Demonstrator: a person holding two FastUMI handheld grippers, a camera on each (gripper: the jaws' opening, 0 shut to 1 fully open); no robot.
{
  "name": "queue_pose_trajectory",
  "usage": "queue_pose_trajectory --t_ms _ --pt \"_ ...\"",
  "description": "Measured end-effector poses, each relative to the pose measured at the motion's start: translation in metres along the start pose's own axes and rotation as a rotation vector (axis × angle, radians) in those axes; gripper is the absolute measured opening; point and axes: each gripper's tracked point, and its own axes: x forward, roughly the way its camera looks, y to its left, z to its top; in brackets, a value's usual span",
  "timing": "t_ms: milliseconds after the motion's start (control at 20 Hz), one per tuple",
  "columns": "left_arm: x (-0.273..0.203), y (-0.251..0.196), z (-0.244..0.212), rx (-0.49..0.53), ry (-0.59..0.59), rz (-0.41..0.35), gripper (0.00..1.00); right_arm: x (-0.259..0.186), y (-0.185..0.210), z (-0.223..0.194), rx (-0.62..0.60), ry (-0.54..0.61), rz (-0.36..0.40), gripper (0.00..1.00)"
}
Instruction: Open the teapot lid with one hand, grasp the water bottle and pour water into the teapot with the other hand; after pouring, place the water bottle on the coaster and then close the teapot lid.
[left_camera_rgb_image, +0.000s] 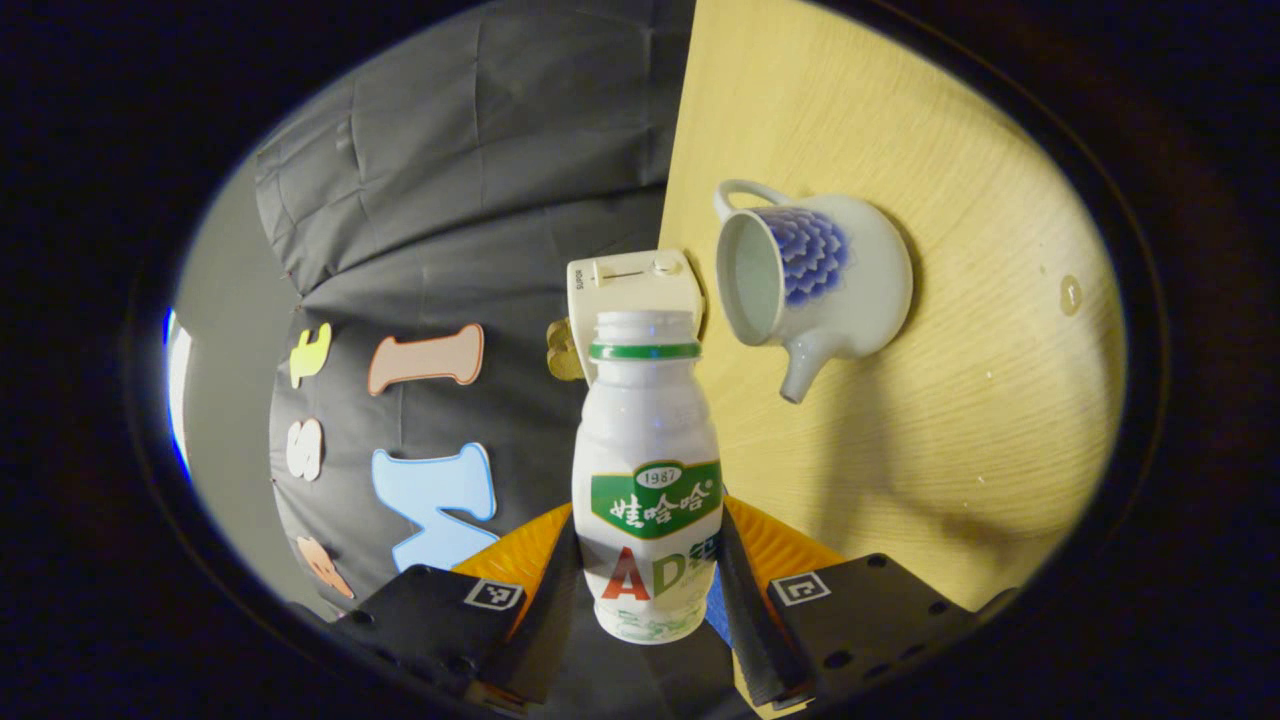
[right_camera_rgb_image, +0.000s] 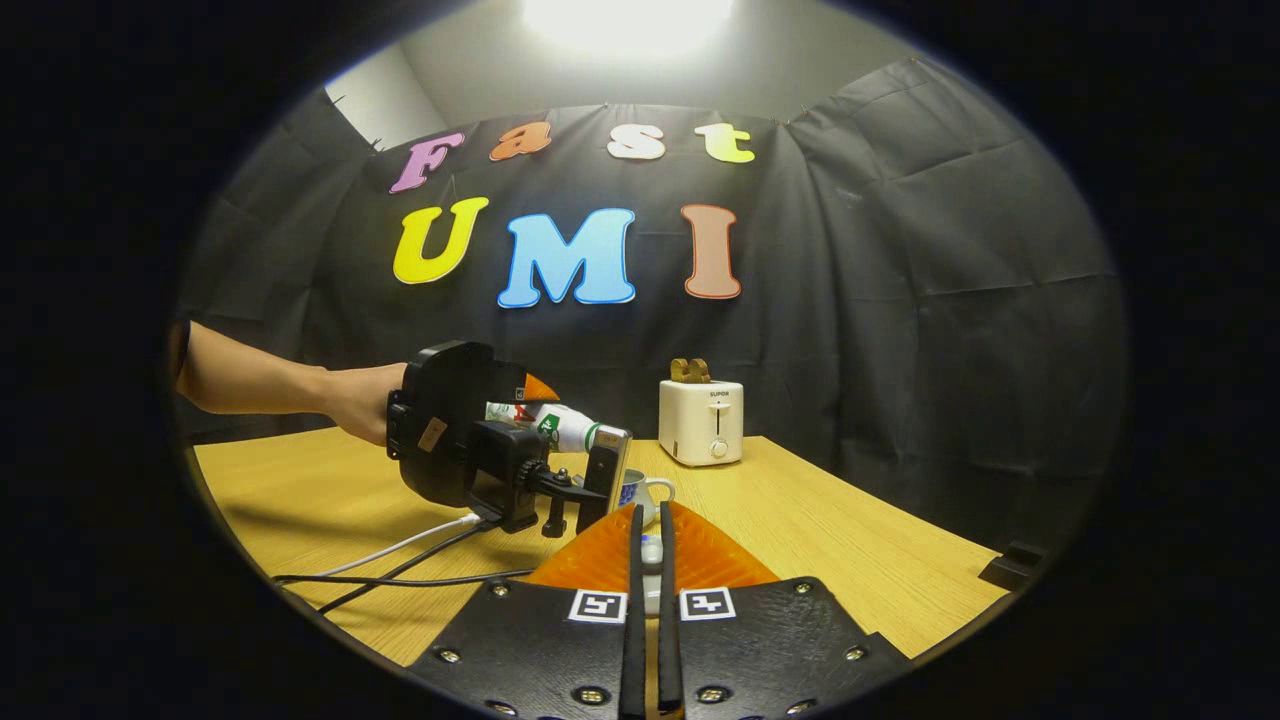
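Note:
In the left gripper view my left gripper is shut on the lower body of a white water bottle with a green label and an uncapped mouth. The view is rolled sideways, and the bottle's mouth lies short of the open white and blue teapot. In the right gripper view the bottle lies nearly level over the teapot, held by a hand. My right gripper is shut on a small white piece, the teapot lid, mostly hidden between the fingers.
A white toaster stands at the back of the wooden table; it sits behind the bottle in the left gripper view. Cables trail across the table's left. A small black object lies at the right edge.

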Motion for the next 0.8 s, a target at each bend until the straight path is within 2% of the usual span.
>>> queue_pose_trajectory --t_ms 50,100,150,300,350,400,750,800 --pt "0.0006 -0.0003 -0.0008 0.005 0.001 -0.003 0.80 0.0000 -0.0012 0.0002 0.000 -0.001 -0.002 0.05" --pt "0.0014 0.0005 -0.0026 0.014 0.002 -0.002 0.75 -0.0003 -0.0017 0.0009 0.001 -0.002 -0.003 0.05" --pt "0.0019 0.0013 -0.0035 0.027 0.006 0.000 0.80 -0.0012 -0.0023 0.0017 0.002 -0.003 -0.003 0.05" --pt "0.0019 0.0025 -0.0033 0.037 0.003 0.003 0.80 -0.0007 -0.0016 0.0027 -0.003 -0.003 -0.002 0.05" --pt "0.0020 0.0034 -0.0023 0.041 0.000 0.007 0.75 -0.0009 -0.0006 0.0039 -0.004 -0.004 -0.001 0.05" --pt "0.0019 0.0042 -0.0021 0.045 -0.002 0.010 0.80 -0.0013 -0.0007 0.0034 -0.005 -0.004 -0.001 0.05" --pt "0.0041 0.0065 -0.0032 0.068 -0.004 0.019 0.80 -0.0032 -0.0009 0.0036 -0.008 -0.002 -0.004 0.05" --pt "0.0041 0.0066 -0.0030 0.073 -0.003 0.020 0.78 -0.0035 -0.0007 0.0044 -0.008 -0.002 -0.004 0.05"
